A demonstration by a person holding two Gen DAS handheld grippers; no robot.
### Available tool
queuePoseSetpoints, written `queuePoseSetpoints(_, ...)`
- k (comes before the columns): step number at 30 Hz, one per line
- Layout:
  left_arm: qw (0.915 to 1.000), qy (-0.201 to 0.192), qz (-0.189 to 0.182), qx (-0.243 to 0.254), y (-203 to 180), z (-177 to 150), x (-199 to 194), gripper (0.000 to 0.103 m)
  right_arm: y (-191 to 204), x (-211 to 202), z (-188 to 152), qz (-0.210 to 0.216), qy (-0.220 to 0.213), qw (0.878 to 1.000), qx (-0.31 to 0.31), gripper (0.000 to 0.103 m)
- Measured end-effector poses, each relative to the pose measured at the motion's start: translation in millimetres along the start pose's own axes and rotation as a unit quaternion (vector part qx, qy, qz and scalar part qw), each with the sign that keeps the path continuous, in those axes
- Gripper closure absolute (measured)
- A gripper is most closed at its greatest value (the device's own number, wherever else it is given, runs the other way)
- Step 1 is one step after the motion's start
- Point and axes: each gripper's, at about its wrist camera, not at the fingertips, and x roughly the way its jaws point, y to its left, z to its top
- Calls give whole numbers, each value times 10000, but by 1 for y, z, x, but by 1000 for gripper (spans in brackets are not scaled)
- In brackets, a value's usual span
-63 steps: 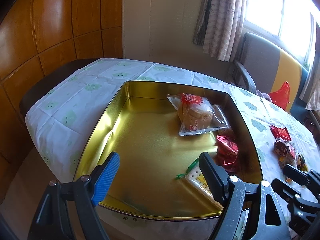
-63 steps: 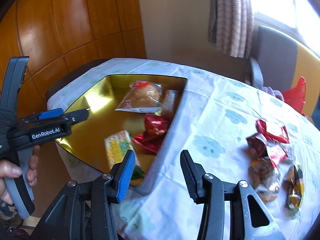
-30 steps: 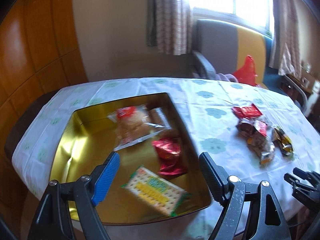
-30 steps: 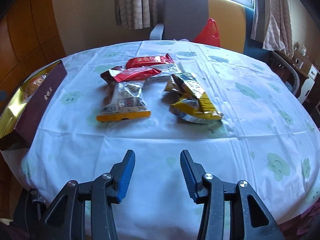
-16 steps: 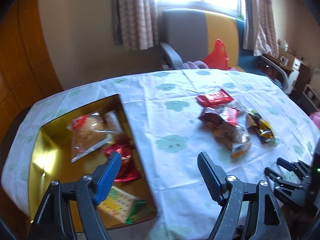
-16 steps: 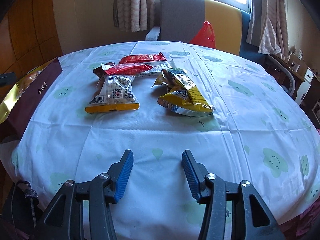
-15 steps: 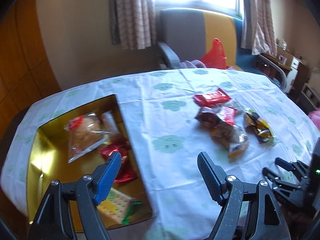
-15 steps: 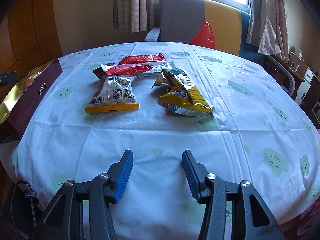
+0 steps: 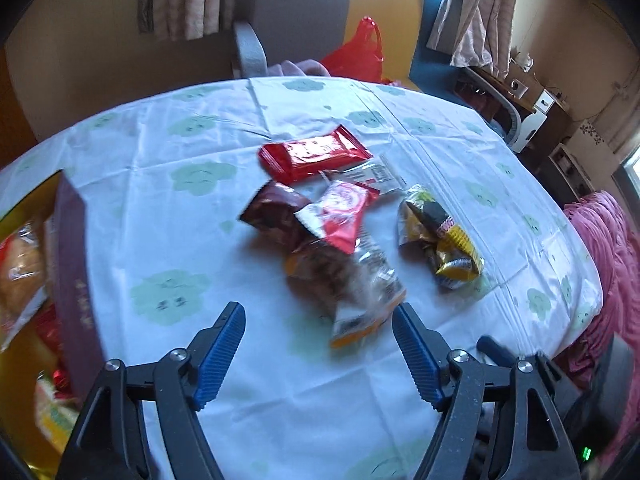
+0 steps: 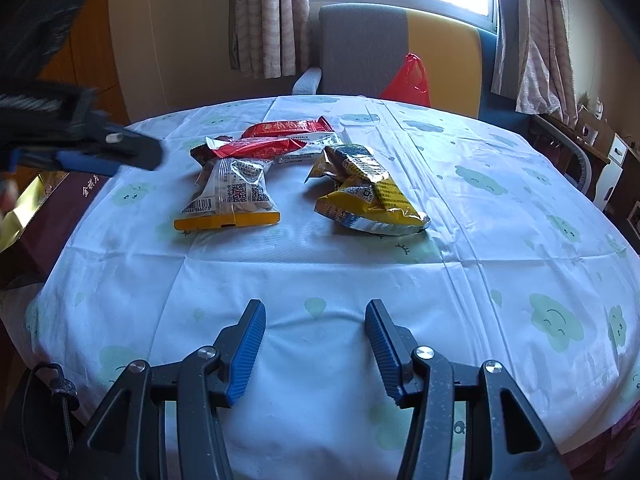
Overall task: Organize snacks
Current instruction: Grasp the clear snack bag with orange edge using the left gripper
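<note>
My left wrist view cuts off the gold tin (image 9: 70, 264) at its left edge, and the clear-wrapped snack (image 9: 352, 280) there is motion-blurred, print unreadable.

The left gripper (image 9: 318, 354) is held level, jaws spread wide and nothing clasped, fingers directed toward 12 o'clock. The right gripper (image 10: 316, 348) is likewise held low, jaws parted and unloaded, fingers directed toward 12 o'clock.
</note>
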Motion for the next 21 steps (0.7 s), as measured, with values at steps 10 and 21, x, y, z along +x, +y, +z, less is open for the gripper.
queuePoseSetpoints(10, 9988, 296, 364, 163, -28, 30, 65, 35, -1, -1, -3, 161, -102, 9998, -63, 46)
queuePoseSetpoints(21, 9938, -27, 168, 1096, -5, -50, 17, 42, 0, 2, -1, 166, -96, 9998, -82, 42)
